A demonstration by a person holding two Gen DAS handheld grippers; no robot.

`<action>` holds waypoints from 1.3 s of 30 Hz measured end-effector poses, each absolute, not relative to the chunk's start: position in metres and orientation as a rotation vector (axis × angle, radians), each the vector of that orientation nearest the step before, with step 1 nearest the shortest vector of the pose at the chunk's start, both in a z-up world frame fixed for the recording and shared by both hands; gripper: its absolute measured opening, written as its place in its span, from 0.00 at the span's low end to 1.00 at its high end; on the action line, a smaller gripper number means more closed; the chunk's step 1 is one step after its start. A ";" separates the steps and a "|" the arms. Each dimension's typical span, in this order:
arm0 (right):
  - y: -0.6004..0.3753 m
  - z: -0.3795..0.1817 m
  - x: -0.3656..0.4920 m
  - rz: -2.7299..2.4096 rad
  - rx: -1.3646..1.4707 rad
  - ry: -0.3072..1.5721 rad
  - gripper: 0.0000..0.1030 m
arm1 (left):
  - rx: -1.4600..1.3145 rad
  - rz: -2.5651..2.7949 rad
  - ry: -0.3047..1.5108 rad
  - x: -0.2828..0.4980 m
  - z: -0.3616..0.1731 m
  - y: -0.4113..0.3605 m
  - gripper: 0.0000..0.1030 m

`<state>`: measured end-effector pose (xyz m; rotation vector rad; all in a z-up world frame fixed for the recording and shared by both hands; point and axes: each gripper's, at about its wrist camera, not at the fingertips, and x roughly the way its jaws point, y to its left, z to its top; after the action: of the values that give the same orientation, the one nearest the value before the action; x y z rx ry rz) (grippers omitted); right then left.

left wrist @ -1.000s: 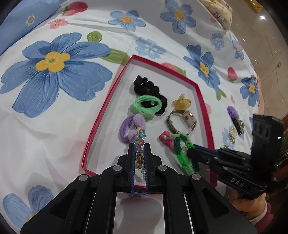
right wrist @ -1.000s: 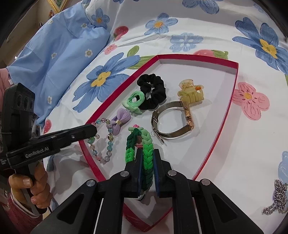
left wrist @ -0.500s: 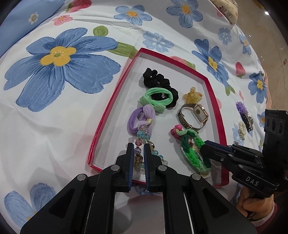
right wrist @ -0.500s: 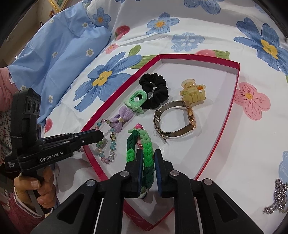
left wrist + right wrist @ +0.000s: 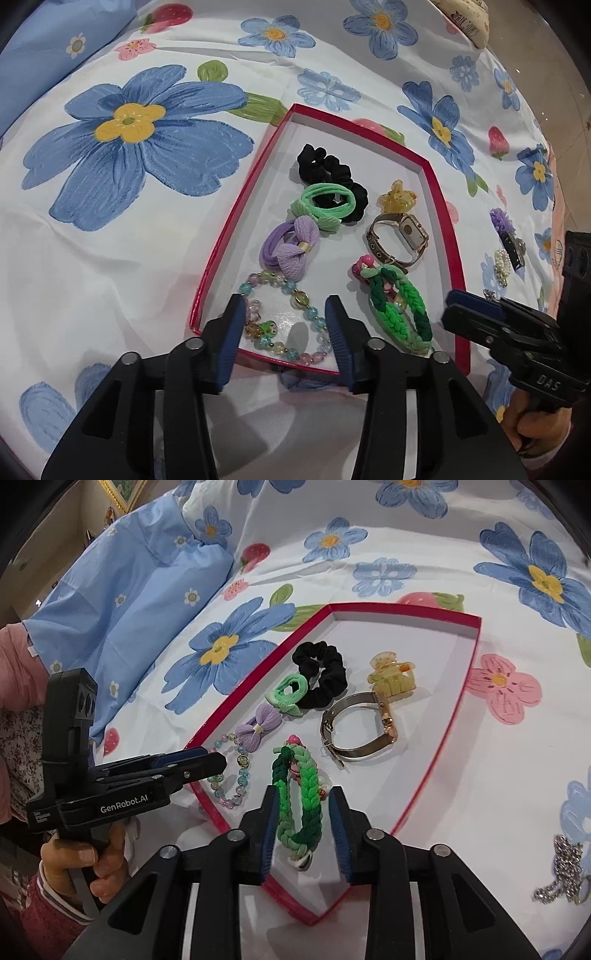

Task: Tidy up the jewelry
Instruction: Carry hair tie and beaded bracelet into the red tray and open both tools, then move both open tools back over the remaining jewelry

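- Fingers of both tools have just been opening: the left gripper (image 5: 284, 328) stands parted with the beaded bracelet (image 5: 284, 317) lying loose between its pads, and the right gripper (image 5: 303, 823) is parted too, the green braided band (image 5: 299, 801) lying slack between its pads, which are not pressing on it.
- Bed with a flowered sheet (image 5: 110, 258) carries everything; a blue pillow (image 5: 122, 590) lies toward its far left corner.
- Red-edged tray (image 5: 439, 206) sits mid-bed and holds the sorted pieces.
- Along the tray's left edge, from far to near, run a black scrunchie (image 5: 325, 170), a mint hair tie (image 5: 325, 203), a lilac bow tie (image 5: 291, 247) and then the bracelet at the near left corner.
- Nearer the right edge lie a yellow claw clip (image 5: 397, 195), a gold watch (image 5: 400, 236) and the braided band by the near right corner.
- Still out on the sheet, beyond the tray's right edge, I can see a purple hair clip (image 5: 506, 236), a pearl piece (image 5: 500, 264), and, in the right view, a rhinestone chain (image 5: 561, 875).
- My reading: this is the let-go step, two items just set down in the tray.
- Next move would call for lifting both tools clear without dragging beads or braid, then reaching right for the loose pieces.
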<state>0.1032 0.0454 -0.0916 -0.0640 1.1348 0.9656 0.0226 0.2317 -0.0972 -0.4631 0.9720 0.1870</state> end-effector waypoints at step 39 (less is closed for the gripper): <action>-0.218 -0.064 0.086 0.494 0.154 1.028 0.59 | -0.284 -0.122 0.968 0.047 -0.047 0.062 0.62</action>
<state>0.0861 -0.2183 -0.0637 0.1544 1.0279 0.4941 0.0472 0.0625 -0.0474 -0.2836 0.9682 -0.1223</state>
